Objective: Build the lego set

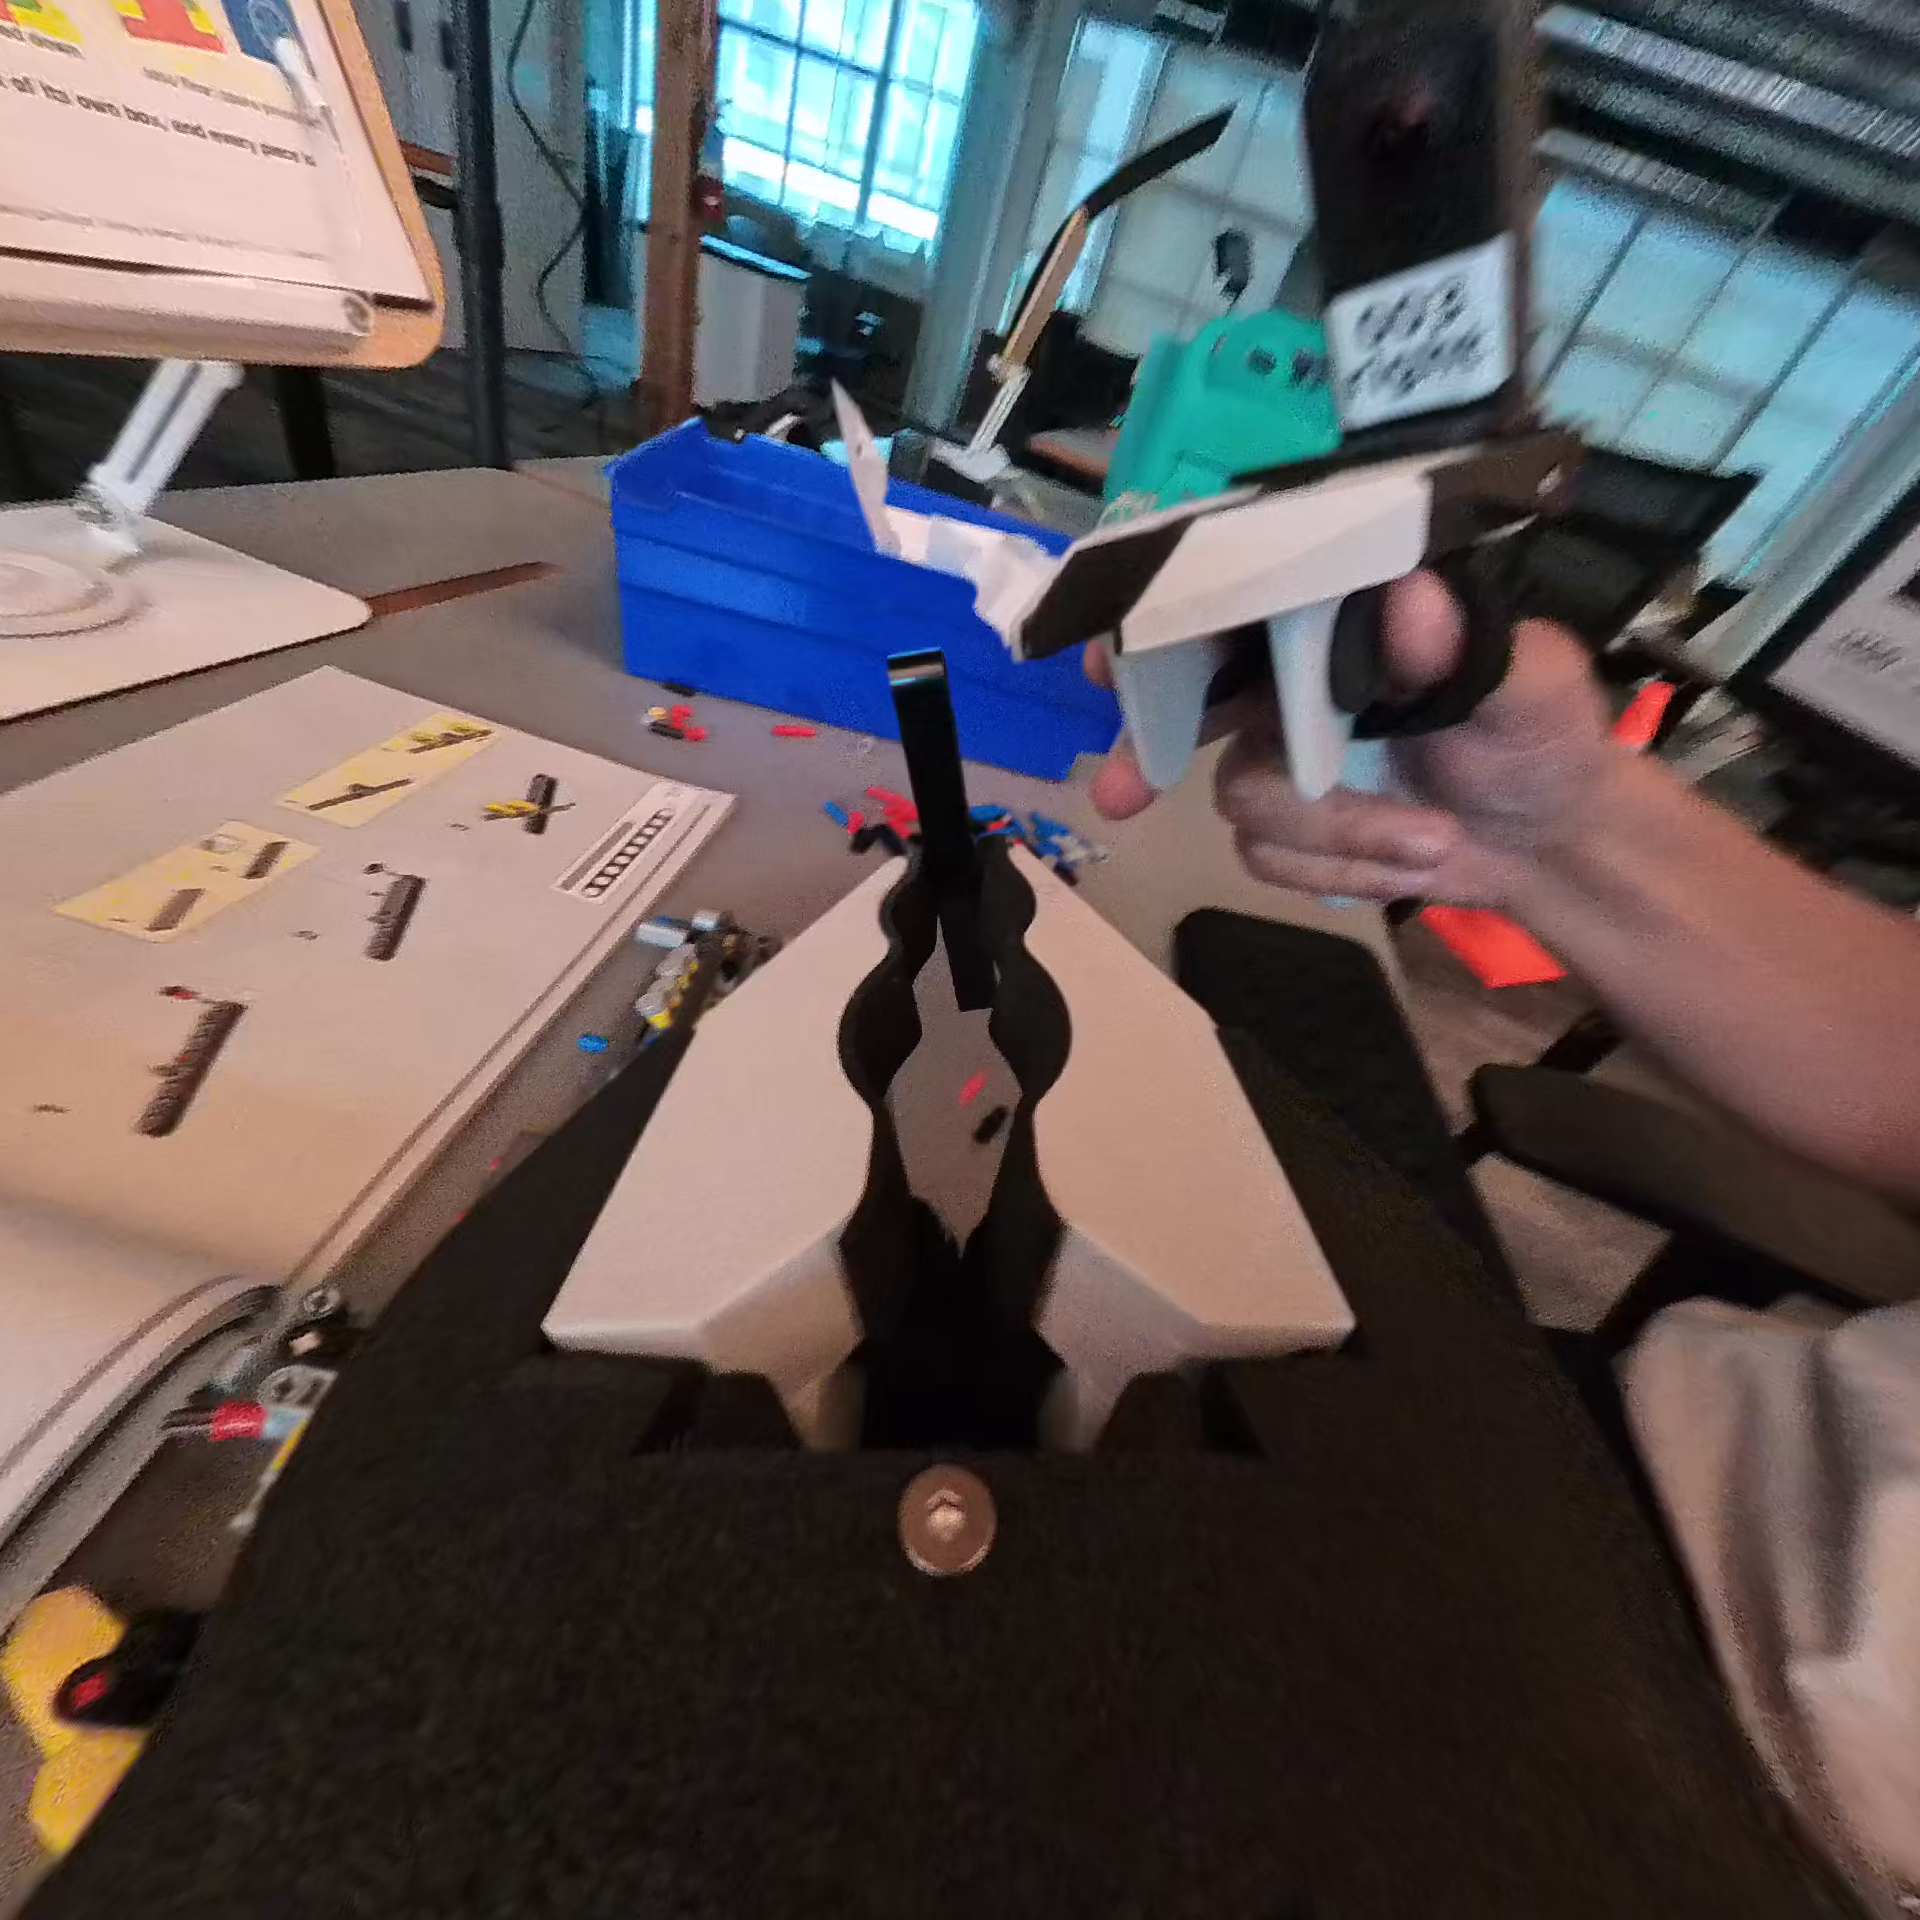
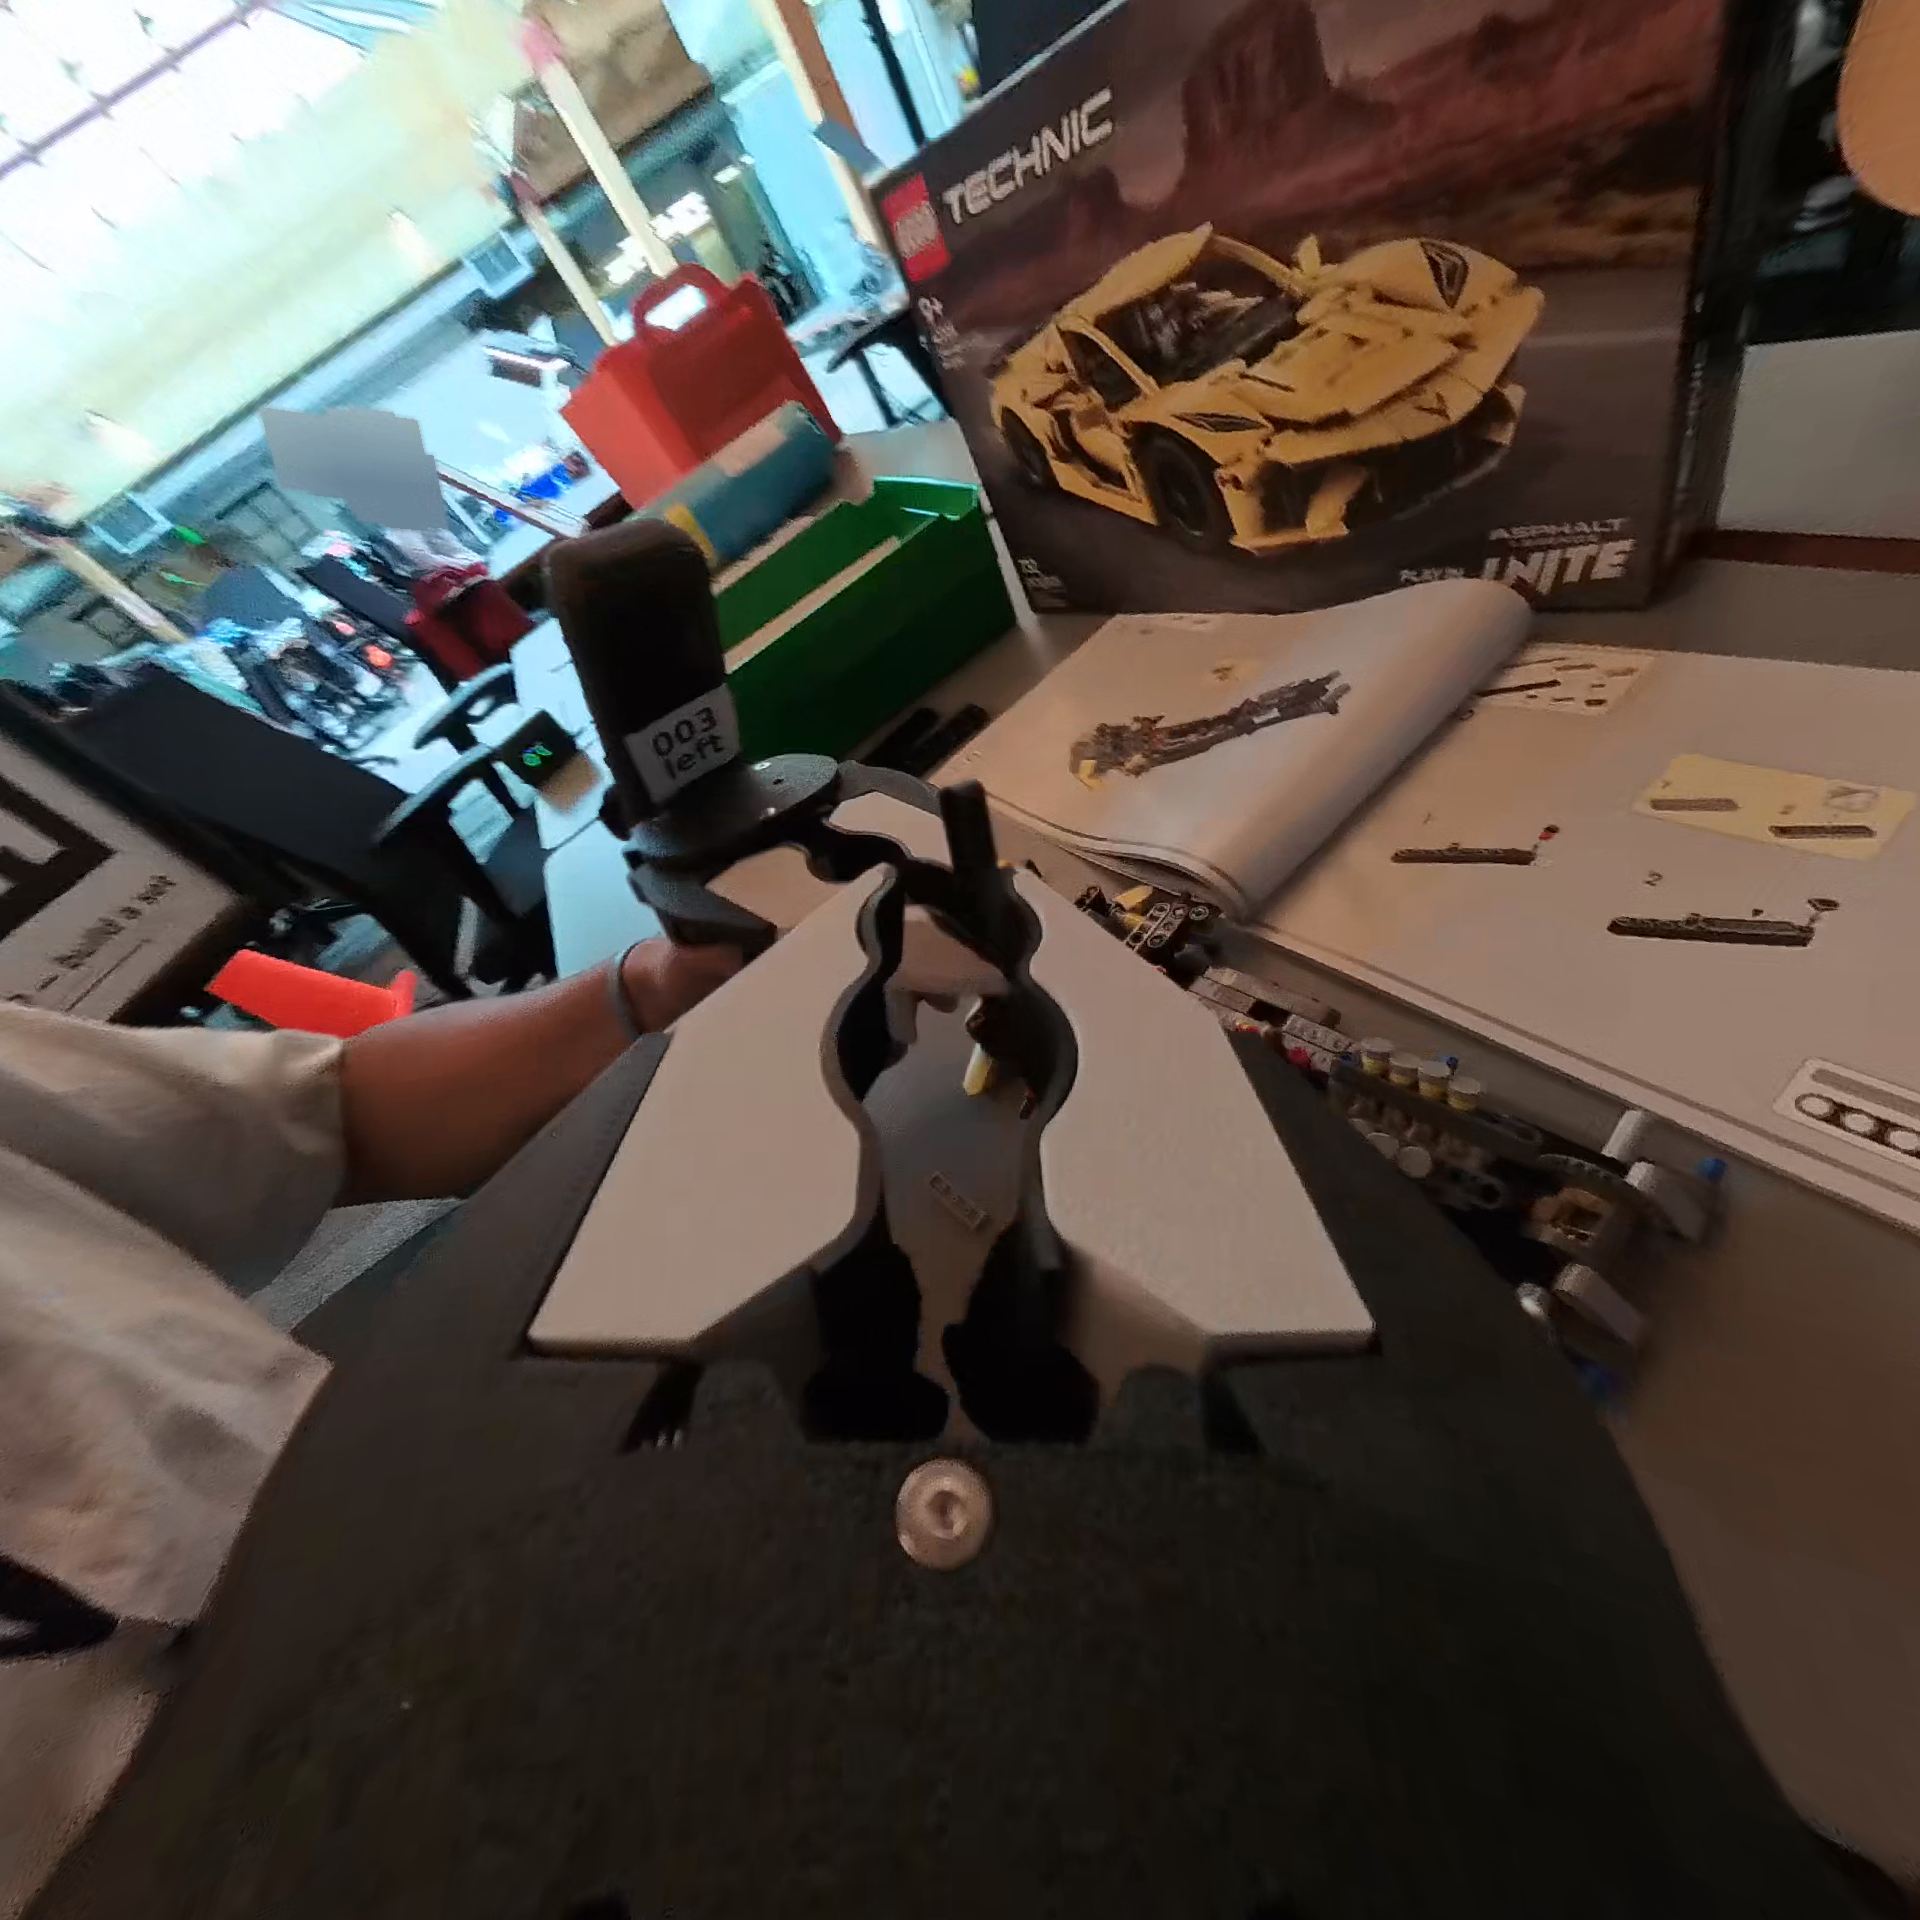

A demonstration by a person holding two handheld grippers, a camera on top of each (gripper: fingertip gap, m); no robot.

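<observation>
My left gripper is shut on a long black beam and holds it upright above the grey table. The beam also shows in the right wrist view, just beyond my right gripper. The right gripper's jaws stand a little apart and I see nothing gripped between the tips. In the left wrist view a hand holds the right gripper up and to the right of the beam's top. A part-built grey and black assembly lies beside the open instruction booklet.
A blue bin stands behind a scatter of red, blue and black pins. The set's box stands behind the booklet, next to a green bin. A clipboard on a white stand is at the far left. My hands' fingertips stand some 5 cm from each other.
</observation>
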